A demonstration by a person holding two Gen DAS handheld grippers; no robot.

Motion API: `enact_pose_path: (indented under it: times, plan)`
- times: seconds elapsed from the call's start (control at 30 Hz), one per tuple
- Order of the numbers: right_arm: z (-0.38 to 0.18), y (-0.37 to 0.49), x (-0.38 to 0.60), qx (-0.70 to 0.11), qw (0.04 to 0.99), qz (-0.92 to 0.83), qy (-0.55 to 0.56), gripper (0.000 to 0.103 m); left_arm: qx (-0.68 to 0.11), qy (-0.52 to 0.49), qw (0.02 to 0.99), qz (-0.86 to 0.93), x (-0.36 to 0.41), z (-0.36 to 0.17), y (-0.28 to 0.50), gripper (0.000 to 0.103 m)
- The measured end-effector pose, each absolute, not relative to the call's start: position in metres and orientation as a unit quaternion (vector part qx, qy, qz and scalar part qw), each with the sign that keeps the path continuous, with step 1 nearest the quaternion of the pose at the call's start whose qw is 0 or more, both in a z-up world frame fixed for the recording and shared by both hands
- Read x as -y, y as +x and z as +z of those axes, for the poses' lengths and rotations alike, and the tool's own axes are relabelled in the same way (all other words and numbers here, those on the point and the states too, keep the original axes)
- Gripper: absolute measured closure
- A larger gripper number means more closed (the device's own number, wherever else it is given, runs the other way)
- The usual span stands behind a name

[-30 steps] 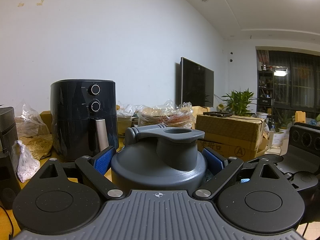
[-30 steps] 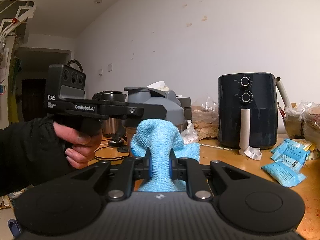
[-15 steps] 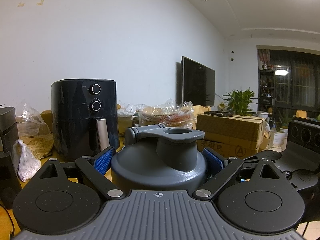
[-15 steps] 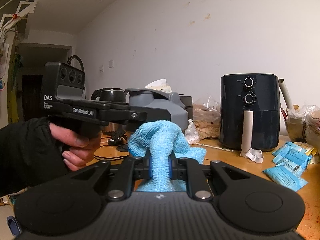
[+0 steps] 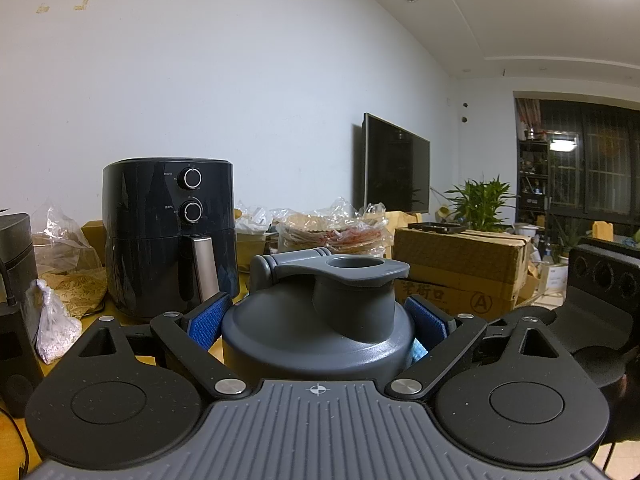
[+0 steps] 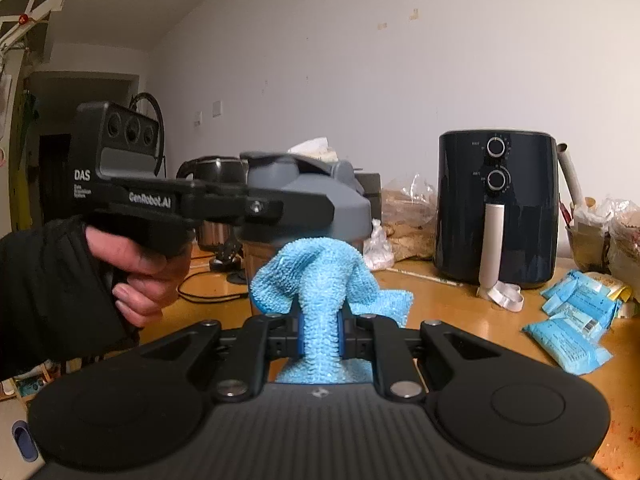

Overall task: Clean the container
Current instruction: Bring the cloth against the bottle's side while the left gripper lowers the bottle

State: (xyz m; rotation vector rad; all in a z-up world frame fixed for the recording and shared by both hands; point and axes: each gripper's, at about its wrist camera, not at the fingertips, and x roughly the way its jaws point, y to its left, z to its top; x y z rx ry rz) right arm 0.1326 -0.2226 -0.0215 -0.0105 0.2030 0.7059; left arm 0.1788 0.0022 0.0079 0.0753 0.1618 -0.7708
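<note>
Across the cluttered wooden table point(image 6: 460, 308), the left gripper point(image 5: 318, 322) clamps the grey container point(image 5: 316, 328) while the right gripper point(image 6: 319, 334), pinching the blue cloth point(image 6: 320, 280), should press firmly and wipe evenly.

Your container point(image 5: 316, 332) is a grey-lidded shaker bottle, upright, spout cap flipped open. Your blue cloth point(image 6: 320, 276) bunches just before it.
</note>
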Motion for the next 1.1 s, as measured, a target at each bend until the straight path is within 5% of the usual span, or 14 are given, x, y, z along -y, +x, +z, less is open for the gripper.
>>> enact_pose_path:
  times: [1.1]
  plan:
    - [-0.056, 0.15, 0.211, -0.195, 0.918, 0.344, -0.032, 0.094, -0.08, 0.04, 0.924, -0.373, 0.003, 0.011, 0.177, 0.008]
